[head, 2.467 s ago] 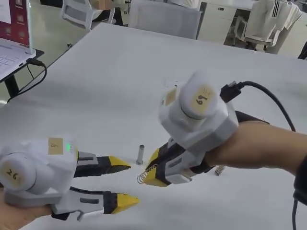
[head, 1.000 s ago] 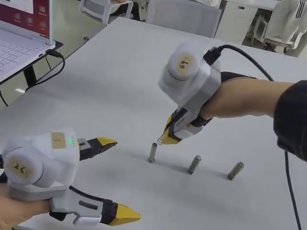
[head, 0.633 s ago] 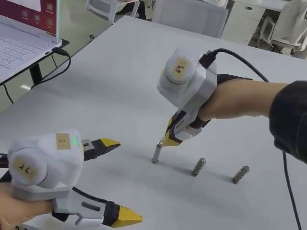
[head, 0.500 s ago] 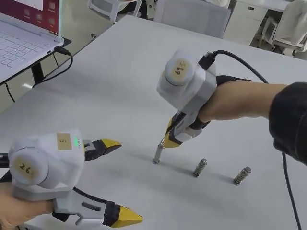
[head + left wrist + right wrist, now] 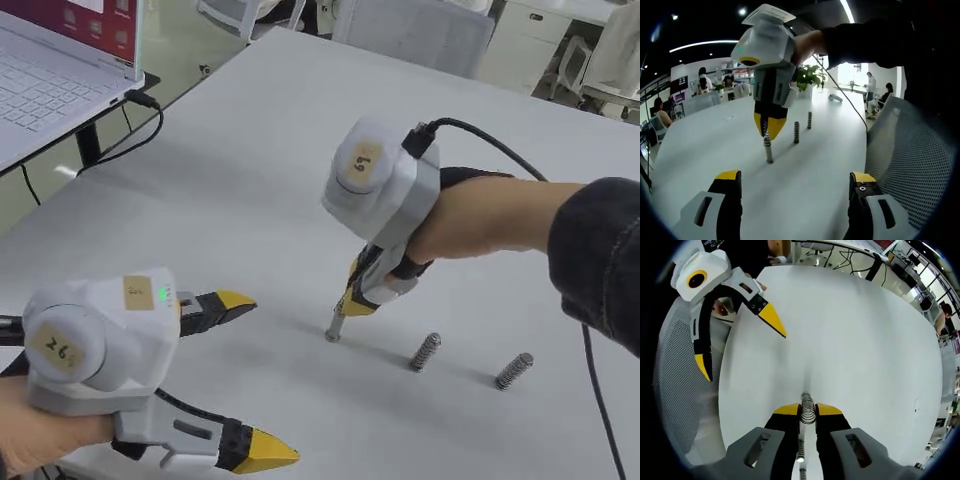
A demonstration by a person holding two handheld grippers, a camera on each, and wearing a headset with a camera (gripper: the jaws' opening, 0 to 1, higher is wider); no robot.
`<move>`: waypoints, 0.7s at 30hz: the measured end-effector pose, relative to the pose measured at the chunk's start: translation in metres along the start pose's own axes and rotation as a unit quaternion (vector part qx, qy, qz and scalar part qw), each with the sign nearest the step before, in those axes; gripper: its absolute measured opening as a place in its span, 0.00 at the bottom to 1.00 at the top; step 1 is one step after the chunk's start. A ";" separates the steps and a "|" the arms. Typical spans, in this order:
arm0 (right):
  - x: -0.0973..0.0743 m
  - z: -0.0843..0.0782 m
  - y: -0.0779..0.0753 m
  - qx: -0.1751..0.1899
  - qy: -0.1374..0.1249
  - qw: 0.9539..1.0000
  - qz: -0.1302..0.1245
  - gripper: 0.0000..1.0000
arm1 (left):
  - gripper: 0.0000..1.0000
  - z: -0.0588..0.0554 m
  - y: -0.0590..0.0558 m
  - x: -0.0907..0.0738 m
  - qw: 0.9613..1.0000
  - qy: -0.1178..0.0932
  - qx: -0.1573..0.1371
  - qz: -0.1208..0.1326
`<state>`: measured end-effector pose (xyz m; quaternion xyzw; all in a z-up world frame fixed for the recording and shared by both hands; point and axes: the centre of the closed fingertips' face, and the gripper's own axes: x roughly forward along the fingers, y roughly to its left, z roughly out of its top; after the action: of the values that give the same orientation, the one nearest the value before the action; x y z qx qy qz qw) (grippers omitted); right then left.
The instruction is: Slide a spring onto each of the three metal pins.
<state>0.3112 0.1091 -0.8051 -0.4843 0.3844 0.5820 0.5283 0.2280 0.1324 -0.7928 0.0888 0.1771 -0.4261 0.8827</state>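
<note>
My right gripper [image 5: 352, 303] points down, shut on a small spring [image 5: 808, 402]. The spring [image 5: 765, 133] hangs straight above a bare metal pin [image 5: 333, 328] that stands upright on the white table [image 5: 250, 170], its lower end at the pin's top [image 5: 768, 146]. To the right stand two more pins, each inside a spring [image 5: 425, 351] [image 5: 513, 370]. My left gripper [image 5: 255, 378] is open at the lower left, nothing between its yellow-tipped fingers [image 5: 729, 176], well short of the pins.
An open laptop [image 5: 60, 70] sits on a side stand at the far left, its black cable [image 5: 150, 120] hanging by the table edge. The right gripper's cable [image 5: 480, 135] trails over the arm. Chairs [image 5: 410, 30] stand beyond the far edge.
The right gripper has brought the spring down and slightly left, from above and beside the pin onto its top. The left gripper has stayed open and still.
</note>
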 end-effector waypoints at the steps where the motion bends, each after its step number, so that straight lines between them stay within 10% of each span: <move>1: 0.002 0.000 0.000 0.001 0.001 1.000 0.004 0.09 | 0.85 0.000 0.000 0.000 1.000 0.000 0.000 0.000; 21: 0.036 -0.003 0.015 -0.016 0.035 0.999 0.027 0.10 | 0.84 -0.003 0.003 -0.001 1.000 0.001 -0.009 0.004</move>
<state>0.2974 0.1130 -0.8417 -0.5021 0.4064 0.5850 0.4904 0.2293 0.1364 -0.7951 0.0823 0.1818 -0.4205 0.8851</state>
